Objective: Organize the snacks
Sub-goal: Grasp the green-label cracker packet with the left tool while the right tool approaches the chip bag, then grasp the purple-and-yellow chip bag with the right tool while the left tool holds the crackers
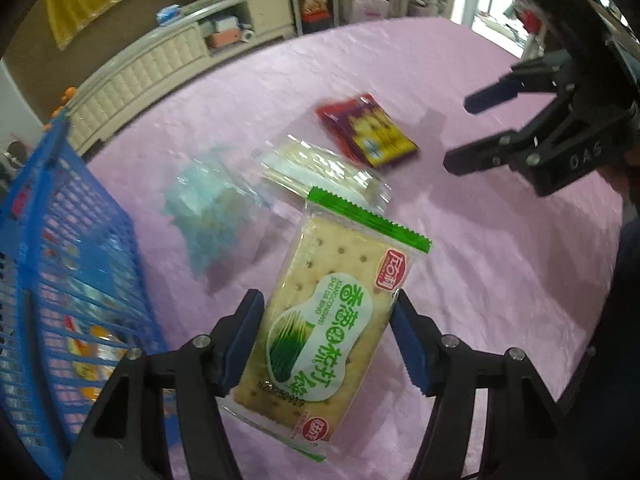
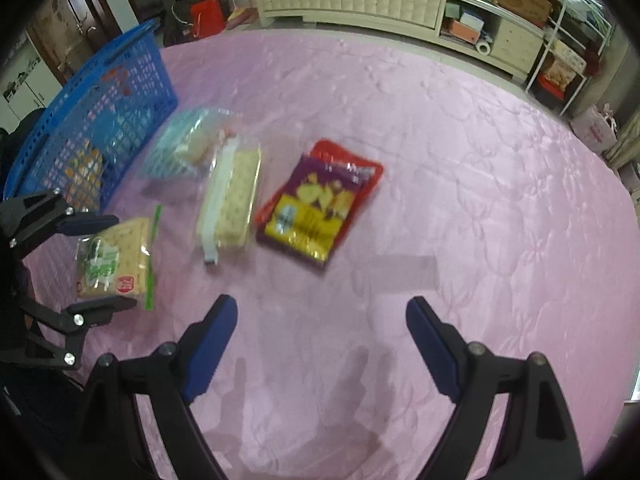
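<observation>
Cracker pack (image 1: 324,312) is pinched across its width by L gripper (image 1: 326,344), lifted off pink cloth (image 1: 500,260), prob. for basket (image 1: 60,248) beside it. R gripper (image 2: 322,344) is spread wide, nothing held.

Black angular left gripper (image 1: 324,344), blue ridged pads (image 1: 408,344), silver screws (right gripper (image 2: 320,344) alike)

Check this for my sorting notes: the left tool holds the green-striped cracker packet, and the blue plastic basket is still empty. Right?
Not quite. The blue plastic basket already has snack packets in it, seen through its mesh in the left wrist view. The rest stands: the left tool holds the green-striped cracker packet.
</observation>
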Demonstrator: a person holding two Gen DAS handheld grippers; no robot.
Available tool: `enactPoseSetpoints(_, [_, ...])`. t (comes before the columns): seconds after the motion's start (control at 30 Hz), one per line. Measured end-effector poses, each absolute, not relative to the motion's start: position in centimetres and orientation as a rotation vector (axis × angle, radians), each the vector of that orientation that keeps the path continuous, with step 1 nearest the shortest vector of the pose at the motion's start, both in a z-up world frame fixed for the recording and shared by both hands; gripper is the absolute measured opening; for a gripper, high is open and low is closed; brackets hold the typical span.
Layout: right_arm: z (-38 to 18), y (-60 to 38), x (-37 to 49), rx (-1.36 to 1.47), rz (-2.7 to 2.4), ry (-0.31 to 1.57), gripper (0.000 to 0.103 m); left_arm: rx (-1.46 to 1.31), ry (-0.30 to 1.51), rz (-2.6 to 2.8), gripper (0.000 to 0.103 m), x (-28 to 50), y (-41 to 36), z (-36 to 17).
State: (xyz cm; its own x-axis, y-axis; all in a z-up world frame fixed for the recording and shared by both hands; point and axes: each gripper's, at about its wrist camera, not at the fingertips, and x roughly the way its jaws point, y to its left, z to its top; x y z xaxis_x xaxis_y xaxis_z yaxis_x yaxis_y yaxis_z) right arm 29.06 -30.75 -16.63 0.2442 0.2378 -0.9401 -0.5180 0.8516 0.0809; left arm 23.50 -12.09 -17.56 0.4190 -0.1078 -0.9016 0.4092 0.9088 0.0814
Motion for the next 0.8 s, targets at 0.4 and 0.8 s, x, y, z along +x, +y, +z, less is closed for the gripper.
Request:
enactPoseSetpoints(0.4, [-17.4,-27.8,33.9,-0.226,0.442,1.21,0.086,0.251,1.07,-0.233,0.062,26.9,-11.2,-16.9])
enactPoseSetpoints(0.8, [-19.9,-28.0,34.4,-0.311,0.445,1.256,0.05,0.27,1.075,-0.237,0.062,28.0,-10.4,-17.3])
